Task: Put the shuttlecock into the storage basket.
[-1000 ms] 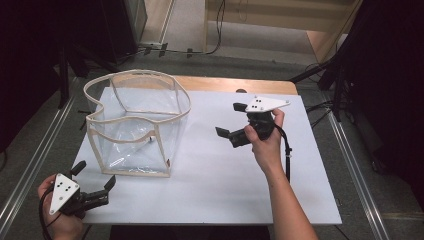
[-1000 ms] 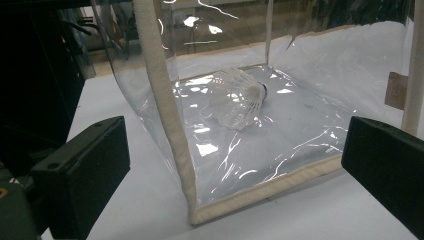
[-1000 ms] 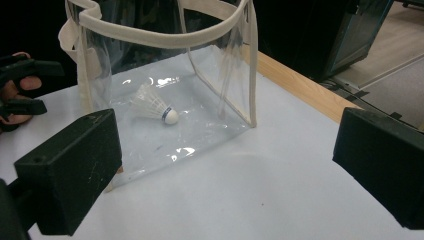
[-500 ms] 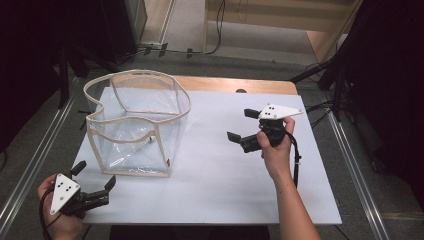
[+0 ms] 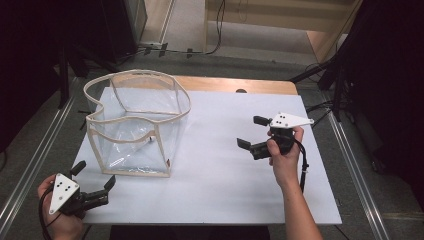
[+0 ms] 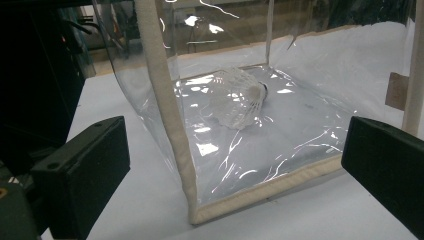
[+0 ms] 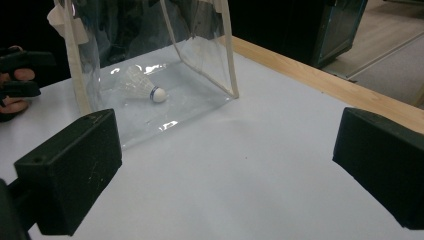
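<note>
Shuttlecock (image 7: 142,86) lies inside clear bag (image 5: 135,125), both claws gaping.

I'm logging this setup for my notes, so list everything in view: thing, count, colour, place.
clear bag: one, transparent with cream trim, standing open on the left half of the table.
shuttlecock: one, white, lying on its side on the bag's floor.
table: one, white top with a wooden strip along the far edge.
left gripper: one, black with a grey plate, open, held at the table's near left corner, apart from the bag.
right gripper: one, black with a grey plate, open, held over the table's right side, jaws toward the bag.
</note>
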A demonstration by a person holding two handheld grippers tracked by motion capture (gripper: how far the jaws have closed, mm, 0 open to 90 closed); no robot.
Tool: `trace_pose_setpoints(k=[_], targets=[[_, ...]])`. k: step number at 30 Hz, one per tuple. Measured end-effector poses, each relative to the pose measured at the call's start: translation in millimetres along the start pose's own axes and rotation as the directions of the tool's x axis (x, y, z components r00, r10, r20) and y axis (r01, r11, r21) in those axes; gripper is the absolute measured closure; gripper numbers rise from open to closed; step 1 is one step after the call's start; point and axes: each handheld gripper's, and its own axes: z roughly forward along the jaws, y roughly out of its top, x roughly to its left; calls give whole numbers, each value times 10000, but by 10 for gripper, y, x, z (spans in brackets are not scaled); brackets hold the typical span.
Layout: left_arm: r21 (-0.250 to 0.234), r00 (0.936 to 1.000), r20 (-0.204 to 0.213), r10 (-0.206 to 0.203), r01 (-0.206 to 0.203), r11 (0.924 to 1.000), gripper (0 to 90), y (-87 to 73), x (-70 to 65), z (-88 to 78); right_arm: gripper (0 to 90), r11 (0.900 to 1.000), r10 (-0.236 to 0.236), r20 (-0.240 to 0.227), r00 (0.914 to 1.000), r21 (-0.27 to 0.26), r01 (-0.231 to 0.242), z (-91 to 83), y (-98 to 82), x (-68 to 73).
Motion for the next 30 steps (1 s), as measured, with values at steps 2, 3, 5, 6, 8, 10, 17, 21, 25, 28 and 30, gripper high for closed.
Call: trace_pose_setpoints(k=[2, 3, 5, 6, 8, 10, 17, 21, 25, 28, 30], targets=[[9, 10000, -16, 9, -9, 10000, 0, 0, -2, 1, 0, 10000, 27, 11, 10000, -12, -27, -26, -44, -10], [9, 10000, -16, 21, -21, 10000, 0, 0, -4, 2, 0, 10000, 85, 38, 10000, -3, -85, -40, -66, -15], [21, 10000, -27, 31, -31, 10000, 0, 1, -7, 2, 0, 9998, 177, 78, 9998, -26, -176, -68, -112, -28], [21, 10000, -29, 35, -35, 10000, 0, 0, -7, 2, 0, 9998, 207, 86, 9997, -36, -207, -82, -134, -34], [17, 10000, -31, 35, -35, 10000, 0, 0, -8, 2, 0, 9997, 233, 108, 9997, -31, -232, -110, -177, -47], [26, 10000, -29, 63, -63, 10000, 0, 0, -8, 1, 0, 9997, 248, 124, 9996, -22, -248, -137, -222, -50], [27, 9999, -38, 95, -95, 10000, 0, 1, -11, 3, 0, 9992, 399, 241, 9989, -38, -398, -225, -372, -64], [25, 9999, -30, 117, -117, 9999, 0, 0, -13, 3, 0, 9987, 516, 250, 9984, -53, -515, -279, -469, -72], [40, 9999, -52, 133, -133, 9999, 0, 1, -15, 3, 0, 9980, 629, 268, 9977, -49, -628, -336, -562, -77], [40, 9999, -55, 154, -154, 9999, 0, 1, -17, 3, 0, 9975, 708, 300, 9970, -36, -707, -377, -630, -84], [44, 9999, -57, 152, -152, 9999, 0, 1, -19, 3, 0, 9969, 785, 326, 9964, -41, -784, -406, -673, -85]])
